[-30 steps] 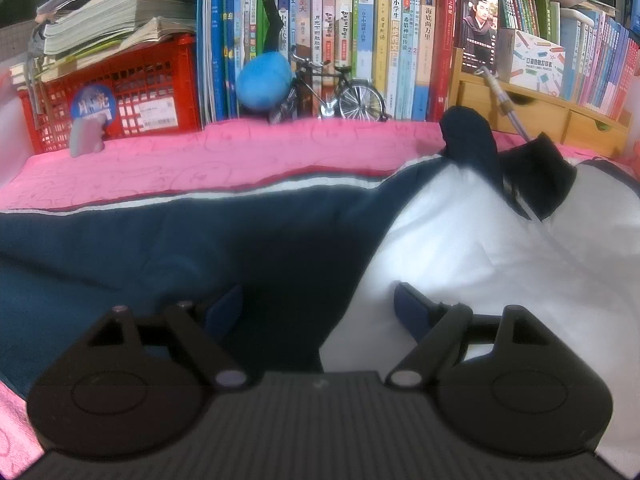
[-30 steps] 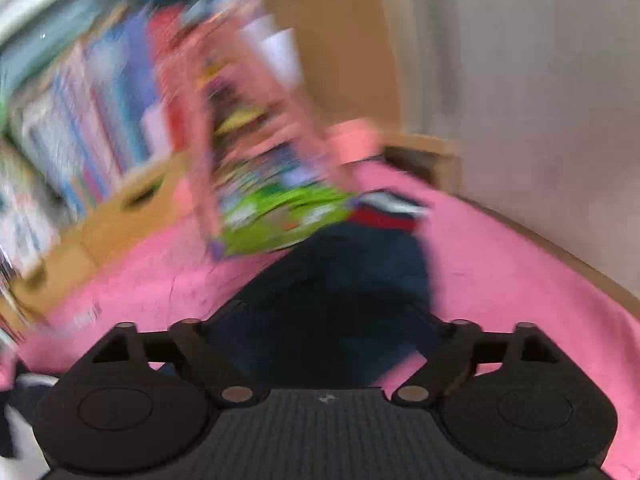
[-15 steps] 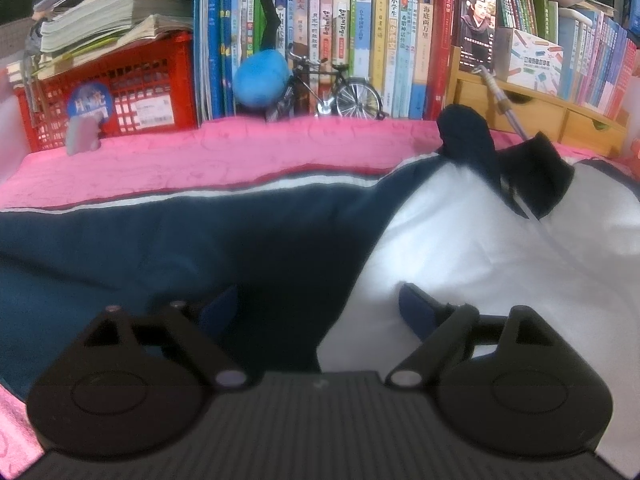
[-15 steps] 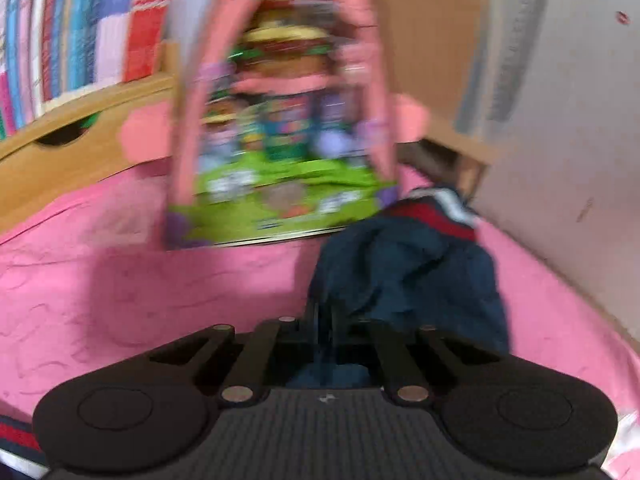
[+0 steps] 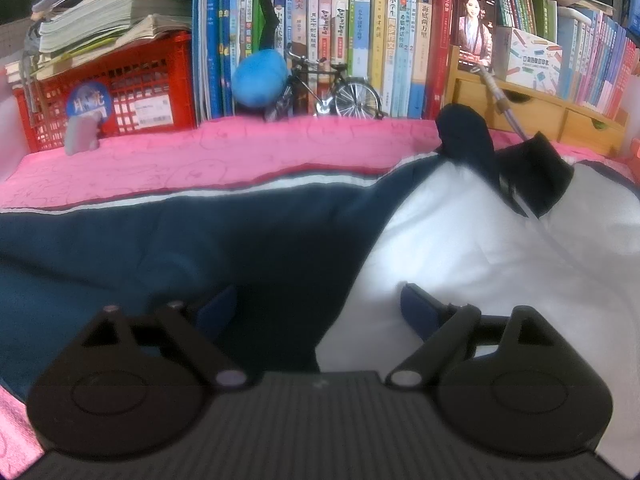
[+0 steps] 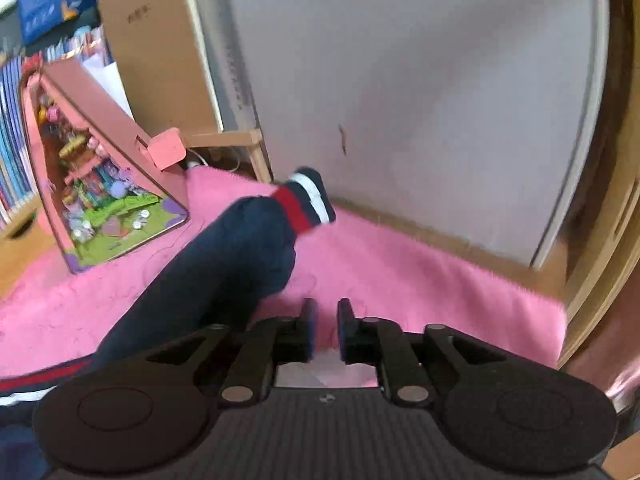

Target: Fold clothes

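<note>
A pink cloth [image 5: 192, 160] covers the whole work surface, running back to a far row of books [image 5: 360, 40] and, on the right, to a grey wall panel [image 6: 400, 80]. Across it lies the navy and white jacket [image 5: 240, 248], its sleeve [image 6: 224, 256] stretched toward the far right, its striped cuff [image 6: 308, 200] near the panel. The left gripper [image 5: 316, 308] hovers over the jacket, fingers wide apart around a navy fold without pressing it. The right gripper [image 6: 325, 328], just right of the sleeve, has just been opening; its fingers stand slightly apart, nothing between them.
</note>
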{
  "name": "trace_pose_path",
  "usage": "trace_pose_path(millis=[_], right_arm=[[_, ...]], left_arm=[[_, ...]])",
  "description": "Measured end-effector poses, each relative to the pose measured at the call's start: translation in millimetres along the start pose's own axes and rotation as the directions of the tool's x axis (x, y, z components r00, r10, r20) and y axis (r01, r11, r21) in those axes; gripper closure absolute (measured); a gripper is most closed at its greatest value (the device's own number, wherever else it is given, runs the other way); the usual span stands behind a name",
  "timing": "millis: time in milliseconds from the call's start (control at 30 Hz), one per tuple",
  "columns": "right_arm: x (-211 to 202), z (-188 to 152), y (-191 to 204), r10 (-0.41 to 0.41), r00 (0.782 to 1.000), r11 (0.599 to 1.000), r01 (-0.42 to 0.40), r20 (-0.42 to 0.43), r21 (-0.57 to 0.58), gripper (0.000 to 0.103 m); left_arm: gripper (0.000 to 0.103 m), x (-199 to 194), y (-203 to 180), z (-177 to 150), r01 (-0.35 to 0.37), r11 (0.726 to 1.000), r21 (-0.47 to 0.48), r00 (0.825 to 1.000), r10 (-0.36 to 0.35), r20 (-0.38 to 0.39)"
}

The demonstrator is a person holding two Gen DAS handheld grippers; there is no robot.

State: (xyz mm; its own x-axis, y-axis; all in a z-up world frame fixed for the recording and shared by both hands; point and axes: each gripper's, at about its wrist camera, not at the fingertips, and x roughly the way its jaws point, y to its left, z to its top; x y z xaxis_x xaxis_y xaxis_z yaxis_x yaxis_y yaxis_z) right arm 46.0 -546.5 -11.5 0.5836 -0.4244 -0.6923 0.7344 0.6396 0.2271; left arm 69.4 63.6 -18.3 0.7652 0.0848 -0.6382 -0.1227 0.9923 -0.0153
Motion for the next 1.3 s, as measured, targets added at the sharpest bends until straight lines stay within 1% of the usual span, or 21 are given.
trace_pose_path(millis=[33, 67, 100, 133, 167, 200, 233, 433, 467, 533, 667, 833, 933, 967, 1000, 1033, 1067, 1100, 1167, 1233, 1300], right_arm=[[-0.3, 2.6, -7.4, 0.04, 0.999, 0.998, -0.039, -0.012, 0.054, 0.07], [-0.6, 5.2, -14.8, 0.08, 0.997, 0.991, -0.077, -0.022, 0.108, 0.049], [1.8, 8.8, -13.9, 0.118, 0.993, 0.983, -0.113, -0.028, 0.144, 0.037], [4.4, 12.5, -12.7, 0.157, 0.987, 0.972, -0.149, -0.032, 0.18, 0.034], [5.8, 16.3, -7.6, 0.184, 0.982, 0.966, -0.173, -0.041, 0.194, 0.026], [7.2, 18.9, -0.9, 0.185, 0.982, 0.968, -0.174, -0.046, 0.181, 0.016], [12.0, 21.5, 10.9, 0.171, 0.984, 0.977, -0.163, -0.041, 0.137, 0.012], [25.3, 23.6, 50.0, 0.12, 0.992, 0.987, -0.115, -0.047, 0.111, 0.009], [24.7, 24.9, 59.3, 0.085, 0.996, 0.992, -0.082, -0.031, 0.098, 0.009], [22.1, 25.8, 81.3, 0.042, 0.999, 0.998, -0.042, 0.008, 0.041, 0.009], [25.0, 20.6, 139.6, 0.032, 0.999, 0.992, -0.029, 0.022, -0.121, 0.006], [63.1, -0.5, 196.1, -0.06, 0.997, 0.97, 0.048, -0.046, -0.239, 0.005], [84.6, -8.8, 194.0, -0.13, 0.99, 0.971, 0.115, -0.061, -0.208, 0.013], [91.8, -11.5, 193.1, -0.153, 0.986, 0.971, 0.137, -0.066, -0.197, 0.024], [95.0, -12.4, 187.4, -0.152, 0.986, 0.975, 0.138, -0.069, -0.173, 0.041], [93.4, -10.3, 182.8, -0.14, 0.989, 0.979, 0.131, -0.05, -0.156, 0.051], [91.5, -8.1, 178.3, -0.128, 0.991, 0.983, 0.123, -0.031, -0.139, 0.083], [86.5, -2.7, 172.0, -0.092, 0.995, 0.99, 0.087, -0.035, -0.11, 0.091], [76.3, 8.2, 159.3, -0.016, 0.999, 0.999, 0.014, -0.041, -0.05, 0.096], [45.0, 24.7, 140.2, 0.101, 0.994, 0.995, -0.101, 0.048, -0.004, 0.096], [2.8, 37.4, 109.0, 0.184, 0.961, 0.982, -0.191, 0.206, 0.014, 0.096]], left_arm=[[0.012, 0.0, 0.0, -0.1, 0.0, 1.0, 0.0, 1.0, 0.0, 0.0], [0.012, 0.1, 0.0, -0.2, -0.001, 1.0, 0.001, 1.0, 0.001, 0.0], [0.012, 0.3, -0.5, -0.1, -0.002, 1.0, 0.001, 1.0, 0.002, 0.0], [0.012, 0.4, -0.9, -0.1, -0.003, 1.0, 0.001, 1.0, 0.003, 0.0], [0.012, 0.6, -1.1, -0.1, -0.004, 1.0, 0.0, 1.0, 0.004, 0.0], [0.012, 0.7, -1.2, -0.1, -0.004, 1.0, 0.0, 1.0, 0.004, 0.0], [0.012, 0.8, -1.3, -0.1, -0.005, 1.0, 0.0, 1.0, 0.005, 0.0], [0.011, 1.2, -0.8, -0.3, -0.004, 1.0, 0.002, 1.0, 0.004, 0.0], [0.011, 1.2, -0.9, -0.3, -0.004, 1.0, 0.002, 1.0, 0.004, 0.0], [0.011, 1.3, -1.3, -0.4, -0.006, 1.0, 0.002, 1.0, 0.006, 0.001], [0.011, 1.4, -0.7, -0.7, -0.005, 1.0, 0.003, 1.0, 0.005, 0.0], [0.011, 1.3, 0.2, -1.0, -0.004, 1.0, 0.003, 1.0, 0.004, 0.001], [0.01, 1.4, -0.3, -1.0, -0.003, 1.0, 0.002, 1.0, 0.003, 0.001], [0.01, 1.4, -0.4, -1.0, -0.002, 1.0, 0.001, 1.0, 0.002, 0.001], [0.009, 1.5, -0.5, -0.9, -0.001, 1.0, 0.001, 1.0, 0.001, 0.0], [0.009, 1.7, -0.7, -1.0, 0.0, 1.0, 0.001, 1.0, 0.0, 0.0], [0.008, 1.9, -0.8, -1.1, 0.001, 1.0, 0.001, 1.0, -0.001, -0.001], [0.008, 1.8, -0.8, -1.1, 0.002, 1.0, 0.001, 1.0, -0.002, -0.001], [0.008, 1.7, -0.7, -1.3, 0.005, 1.0, 0.0, 1.0, -0.005, -0.001], [0.008, 1.6, -0.3, -1.4, 0.006, 1.0, -0.002, 1.0, -0.007, 0.0], [0.007, 1.7, -0.3, -1.5, 0.006, 1.0, -0.002, 1.0, -0.006, -0.001]])
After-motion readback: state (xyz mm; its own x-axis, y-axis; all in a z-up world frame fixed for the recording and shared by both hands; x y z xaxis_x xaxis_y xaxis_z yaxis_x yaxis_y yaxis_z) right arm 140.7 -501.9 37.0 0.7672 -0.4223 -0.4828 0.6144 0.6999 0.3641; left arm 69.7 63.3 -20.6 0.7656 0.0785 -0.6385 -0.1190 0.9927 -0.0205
